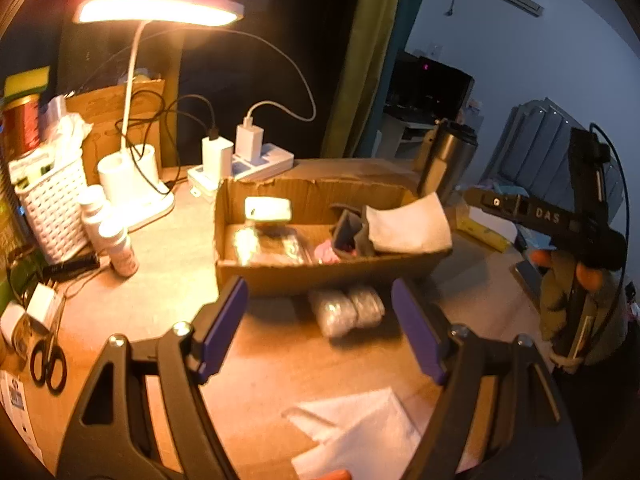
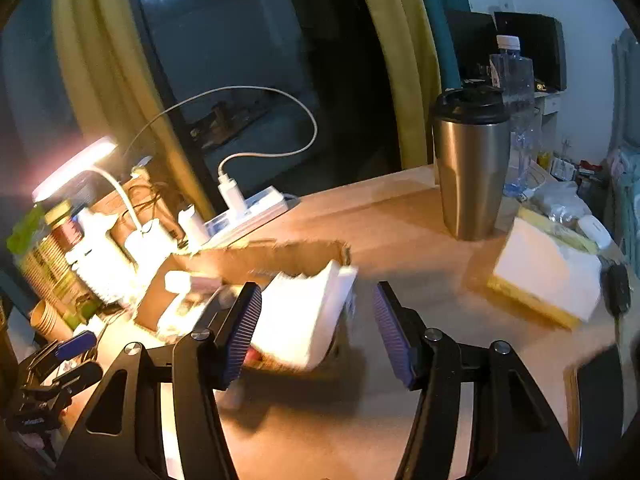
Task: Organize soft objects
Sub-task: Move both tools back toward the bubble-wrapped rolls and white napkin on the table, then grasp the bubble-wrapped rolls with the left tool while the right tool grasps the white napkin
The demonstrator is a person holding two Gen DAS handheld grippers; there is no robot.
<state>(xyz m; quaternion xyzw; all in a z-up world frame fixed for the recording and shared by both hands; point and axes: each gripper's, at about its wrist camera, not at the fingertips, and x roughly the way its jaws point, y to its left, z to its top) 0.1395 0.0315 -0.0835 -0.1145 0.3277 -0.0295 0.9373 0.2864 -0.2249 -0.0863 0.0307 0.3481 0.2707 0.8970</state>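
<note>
An open cardboard box (image 1: pixel 320 276) stands mid-table. A curled white foam sheet (image 1: pixel 408 224) leans in its right end beside a grey cloth piece (image 1: pixel 352 232) and something pink (image 1: pixel 326 254). A silver-wrapped soft bundle (image 1: pixel 346 312) lies on the table just in front of the box, between and beyond the open fingers of my left gripper (image 1: pixel 320 320). More white foam sheets (image 1: pixel 352 432) lie under that gripper. My right gripper (image 2: pixel 316 320) is open, just short of the foam sheet (image 2: pixel 304 316), and its pads touch nothing.
A steel tumbler (image 2: pixel 468 168) and a water bottle (image 2: pixel 516 80) stand at the back right, with a yellow-and-white sponge pad (image 2: pixel 548 276) near them. On the left are a lit desk lamp (image 1: pixel 160 4), a power strip (image 1: pixel 256 160), a white basket (image 1: pixel 52 208), pill bottles (image 1: pixel 120 244) and scissors (image 1: pixel 48 360).
</note>
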